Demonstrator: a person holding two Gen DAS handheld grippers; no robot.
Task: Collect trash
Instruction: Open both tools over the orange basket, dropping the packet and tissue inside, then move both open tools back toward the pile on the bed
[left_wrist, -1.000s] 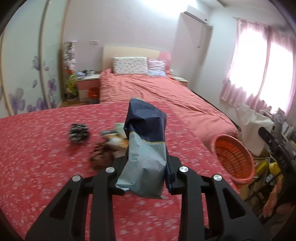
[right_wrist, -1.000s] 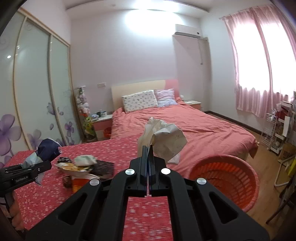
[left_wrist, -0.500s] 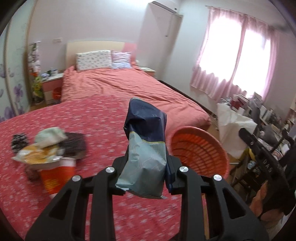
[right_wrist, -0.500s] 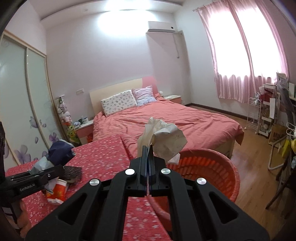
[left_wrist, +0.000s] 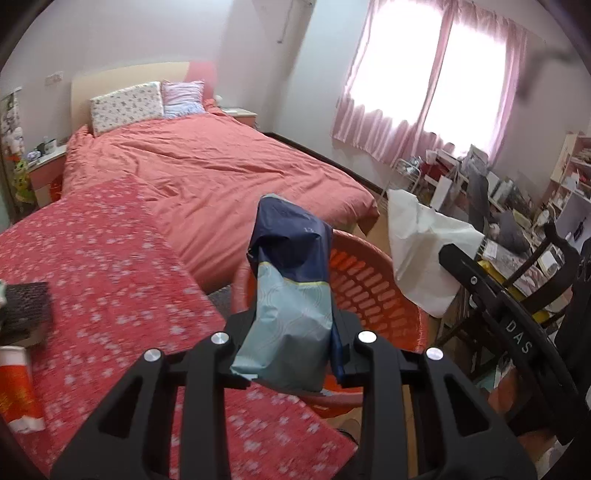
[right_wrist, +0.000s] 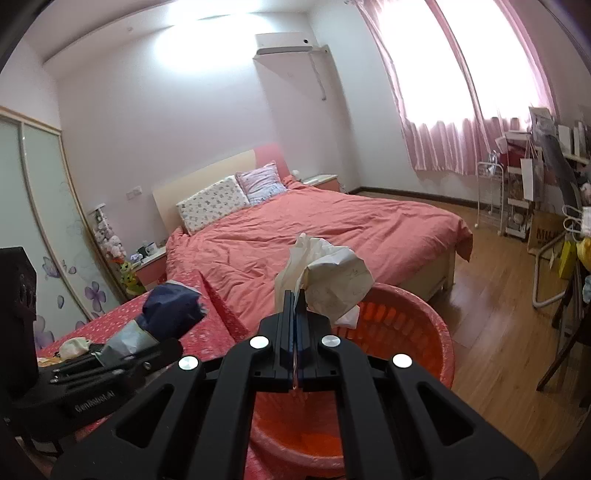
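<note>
My left gripper (left_wrist: 291, 332) is shut on a crumpled navy and pale-blue snack bag (left_wrist: 291, 295), held near the rim of an orange plastic basket (left_wrist: 373, 295) beside the table. My right gripper (right_wrist: 295, 314) is shut on a wad of white tissue paper (right_wrist: 328, 280), held above the same orange basket (right_wrist: 406, 332). The left gripper with the bag (right_wrist: 166, 314) shows at the left of the right wrist view. The white tissue (left_wrist: 421, 251) and the right gripper's arm show at the right of the left wrist view.
A table with a red flowered cloth (left_wrist: 110, 280) carries more trash: a red paper cup (left_wrist: 18, 391) and a dark wrapper (left_wrist: 26, 306). A bed with a coral cover (left_wrist: 221, 173) stands behind. Cluttered shelves and a chair (left_wrist: 535, 229) are at the right.
Both grippers have swung right, from over the table to the orange basket, each still holding its trash. The trash pile has slid to the left edge of view.
</note>
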